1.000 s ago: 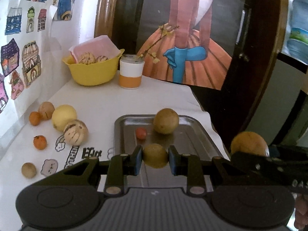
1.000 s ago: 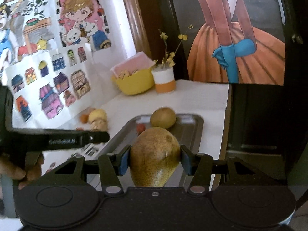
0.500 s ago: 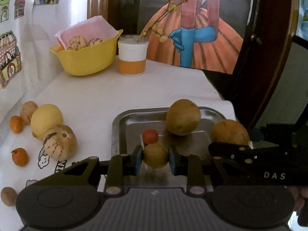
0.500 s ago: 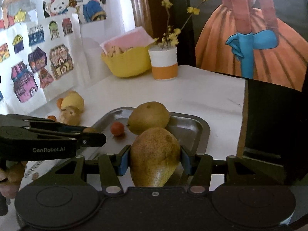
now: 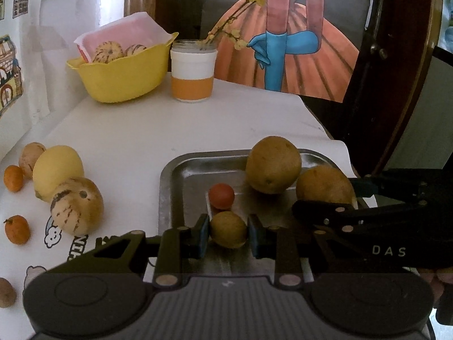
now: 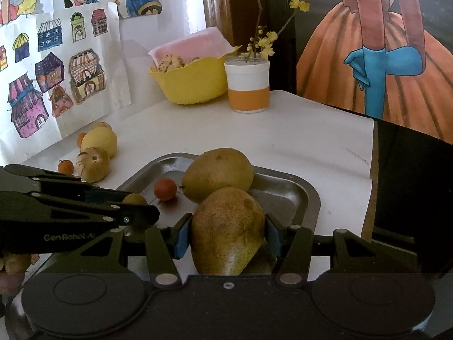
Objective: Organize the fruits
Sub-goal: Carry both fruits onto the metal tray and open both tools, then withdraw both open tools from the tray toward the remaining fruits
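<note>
left gripper (image 5: 228,233): closed on a small round brownish fruit (image 5: 228,233), held low over the near part of the metal tray (image 5: 181,175); whether the fruit touches the tray floor cannot be told.
right gripper (image 6: 228,233): closed on a large speckled pear (image 6: 228,228), wide end between the pads, over the near right part of the tray, just beside the pear already lying there.
in the tray already: a big brown pear (image 5: 273,168) at the far right, a small red-orange fruit (image 5: 221,196) near the middle, just beyond the fruit in the left gripper.
judged progress: partway; two fruits lying in the tray, two more carried in and not yet released.
left on the table, left of the tray: a striped melon-like fruit (image 5: 76,205) nearest the tray, a yellow fruit (image 5: 58,171) touching it from behind, a brownish fruit (image 5: 30,155) behind that, two small orange fruits (image 5: 17,229), and another small brown one (image 5: 6,293) at the near left edge.
judged remainder: release of both held fruits, then roughly six more pieces to fetch from the left group.
far end: yellow bowl (image 5: 121,78) with more striped fruits on pink paper, an orange-and-white cup (image 5: 194,75) with flowering twigs beside it; whether the bowl's fruits belong to the task cannot be told.
</note>
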`<action>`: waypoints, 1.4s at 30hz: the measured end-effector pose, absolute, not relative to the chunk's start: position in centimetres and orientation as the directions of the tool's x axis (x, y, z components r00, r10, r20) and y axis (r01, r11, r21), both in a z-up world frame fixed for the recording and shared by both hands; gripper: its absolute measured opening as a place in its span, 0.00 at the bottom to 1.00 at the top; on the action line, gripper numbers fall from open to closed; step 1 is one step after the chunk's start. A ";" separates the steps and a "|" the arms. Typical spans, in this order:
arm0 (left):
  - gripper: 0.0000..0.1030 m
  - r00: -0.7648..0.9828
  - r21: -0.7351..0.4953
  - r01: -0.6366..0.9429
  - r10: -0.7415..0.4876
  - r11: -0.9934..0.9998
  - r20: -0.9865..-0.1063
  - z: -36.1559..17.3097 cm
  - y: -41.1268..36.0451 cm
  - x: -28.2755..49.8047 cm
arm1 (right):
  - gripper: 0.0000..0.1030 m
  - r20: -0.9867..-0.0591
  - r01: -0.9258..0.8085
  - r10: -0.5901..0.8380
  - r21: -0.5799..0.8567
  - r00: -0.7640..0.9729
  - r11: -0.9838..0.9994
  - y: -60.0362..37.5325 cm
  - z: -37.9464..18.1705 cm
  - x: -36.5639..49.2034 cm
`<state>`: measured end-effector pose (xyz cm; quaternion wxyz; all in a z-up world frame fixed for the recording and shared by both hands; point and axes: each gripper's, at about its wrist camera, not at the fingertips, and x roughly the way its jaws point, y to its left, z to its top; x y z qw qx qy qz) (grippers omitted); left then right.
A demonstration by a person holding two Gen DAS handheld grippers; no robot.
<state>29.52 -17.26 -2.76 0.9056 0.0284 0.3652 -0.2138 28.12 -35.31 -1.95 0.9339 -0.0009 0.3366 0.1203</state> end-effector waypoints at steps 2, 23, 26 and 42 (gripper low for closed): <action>0.31 0.641 -0.112 0.405 -0.369 0.907 -0.673 -2.8 -17.2 29.5 | 0.54 -0.630 -0.228 0.220 0.071 0.744 0.971 -35.2 -2.0 28.1; 0.99 0.841 -0.140 0.252 -0.288 0.958 -0.458 5.7 -10.8 18.6 | 0.99 -0.397 -0.070 0.059 -0.013 0.916 0.997 -34.5 7.0 14.1; 0.99 0.846 -0.148 0.258 -0.298 0.955 -0.442 6.6 -9.7 16.2 | 0.99 -0.403 -0.067 0.051 -0.025 0.914 0.997 -33.6 7.5 11.2; 0.99 0.775 -0.119 0.322 -0.334 0.939 -0.536 4.0 -5.3 6.3 | 0.99 -0.585 -0.105 0.104 0.032 0.804 0.994 -28.6 5.3 0.4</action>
